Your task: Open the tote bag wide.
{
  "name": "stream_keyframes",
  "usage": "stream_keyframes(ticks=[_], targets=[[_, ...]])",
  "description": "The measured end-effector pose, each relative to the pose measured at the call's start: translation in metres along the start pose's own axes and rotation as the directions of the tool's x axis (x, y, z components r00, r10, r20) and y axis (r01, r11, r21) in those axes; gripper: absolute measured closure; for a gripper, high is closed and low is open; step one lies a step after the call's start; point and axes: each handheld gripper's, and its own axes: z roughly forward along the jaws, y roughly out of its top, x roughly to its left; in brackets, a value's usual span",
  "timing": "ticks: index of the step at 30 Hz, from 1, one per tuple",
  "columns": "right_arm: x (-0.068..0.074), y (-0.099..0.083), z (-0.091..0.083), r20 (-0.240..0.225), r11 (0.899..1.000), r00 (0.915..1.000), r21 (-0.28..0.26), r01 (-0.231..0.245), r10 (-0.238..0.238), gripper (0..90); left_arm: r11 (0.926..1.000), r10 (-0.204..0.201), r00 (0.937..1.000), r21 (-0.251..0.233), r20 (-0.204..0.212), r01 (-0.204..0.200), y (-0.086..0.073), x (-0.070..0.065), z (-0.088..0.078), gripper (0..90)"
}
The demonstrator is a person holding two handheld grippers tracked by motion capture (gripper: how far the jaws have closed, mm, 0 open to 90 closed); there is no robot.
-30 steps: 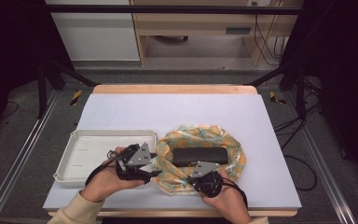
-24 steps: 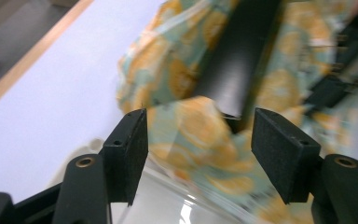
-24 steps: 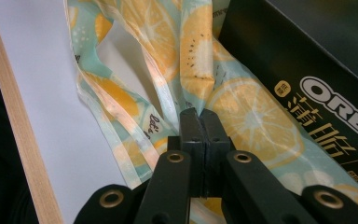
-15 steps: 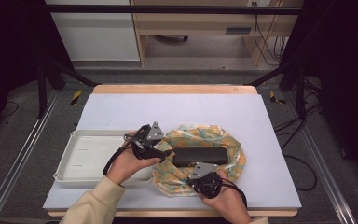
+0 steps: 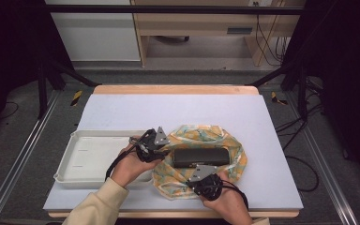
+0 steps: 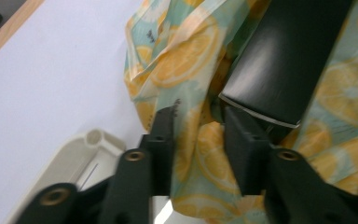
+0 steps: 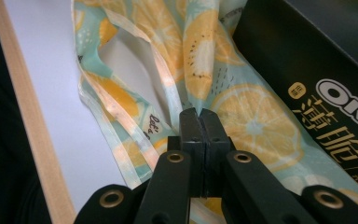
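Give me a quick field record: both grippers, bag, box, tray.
left gripper: jaws have just been closing, bag fabric between them, a gap yet at the pads
right gripper: shut on bag edge
bag: lemon print, spread on table
box: black, lying on the bag, between the grippers
tray: white, on the table, touching the bag's left edge

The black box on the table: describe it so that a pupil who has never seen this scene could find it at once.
Start at the white table and find the lemon-print cloth bag on its near right half, beside a white tray. The black box lies flat in the middle of that bag, between the two grippers. It is the only dark, long, rectangular thing there, with white lettering on its side.
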Motion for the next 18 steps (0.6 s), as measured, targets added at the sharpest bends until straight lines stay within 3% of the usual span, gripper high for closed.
stream_keyframes(ticks=[4, 8, 13, 18], targets=[[0.002, -0.001, -0.002, -0.014, 1.0, 0.9998, 0.009, 0.016, -0.016, 90.0, 0.9995, 0.008, 1.0, 0.029, 0.004, -0.009, -0.003, 0.0, 0.006, 81.2], [0.001, 0.0, -0.004, -0.022, 1.0, 0.9997, 0.007, 0.015, -0.014, 87.7, 0.9993, 0.014, 0.9999, 0.035, 0.006, -0.014, -0.003, -0.001, 0.012, 87.0], [0.002, 0.007, -0.014, -0.003, 0.999, 1.0, -0.037, 0.001, -0.001, 63.8, 0.9997, 0.012, 0.9999, 0.023, 0.007, -0.012, -0.004, -0.001, 0.009, 88.6], [0.007, 0.024, -0.021, 0.023, 0.998, 0.9997, -0.055, 0.008, -0.007, 55.2, 0.9999, 0.012, 0.9998, 0.008, 0.015, -0.012, -0.004, -0.002, 0.006, 89.1]])
